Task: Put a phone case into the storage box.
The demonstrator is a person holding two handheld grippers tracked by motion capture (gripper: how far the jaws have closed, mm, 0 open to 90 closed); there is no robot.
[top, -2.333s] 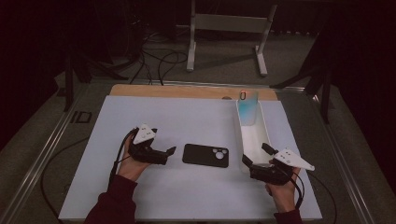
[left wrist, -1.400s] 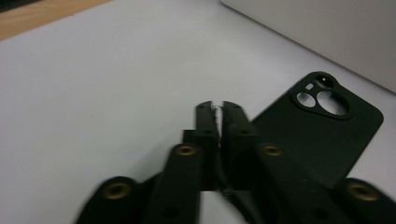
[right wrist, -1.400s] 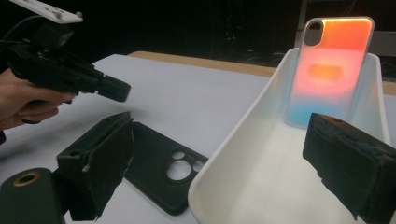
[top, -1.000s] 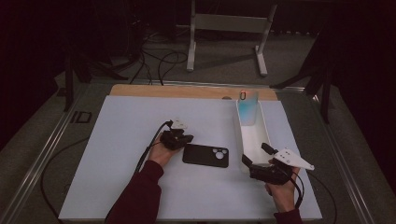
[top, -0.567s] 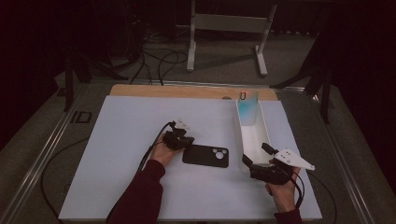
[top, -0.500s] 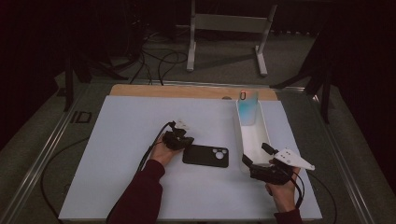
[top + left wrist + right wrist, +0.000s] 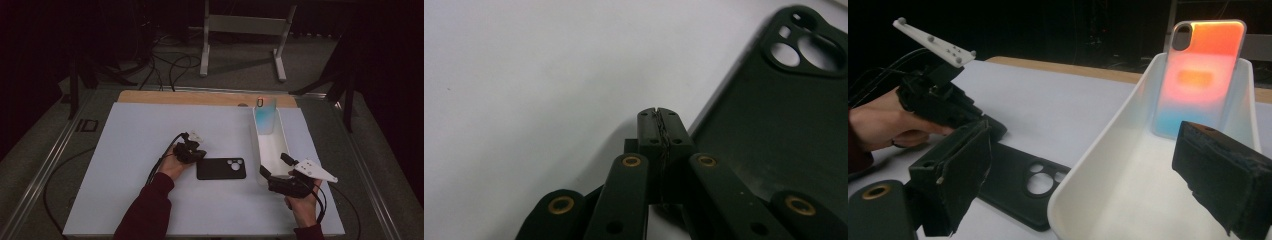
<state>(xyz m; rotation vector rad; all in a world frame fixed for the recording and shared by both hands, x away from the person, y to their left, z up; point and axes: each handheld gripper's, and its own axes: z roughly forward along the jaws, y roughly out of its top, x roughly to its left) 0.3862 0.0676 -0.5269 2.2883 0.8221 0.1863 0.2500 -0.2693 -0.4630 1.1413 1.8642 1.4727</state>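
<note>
Black phone case [image 7: 221, 168] lies flat, camera cutouts up, near the middle of the white table mat [image 7: 125, 135]. At its left edge rests the left gripper [image 7: 196, 154], jaws pressed together with nothing between them. To the right, the right gripper [image 7: 272, 168] sits at the near end of a long white tray [image 7: 270, 147], jaws spread wide on either side of it. A pink-and-blue phone case [image 7: 1200, 75] stands upright against the tray's far wall.

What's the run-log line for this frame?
left gripper: shut, at black phone case edge | right gripper: open, at white tray | gradient phone case: upright in tray
</note>
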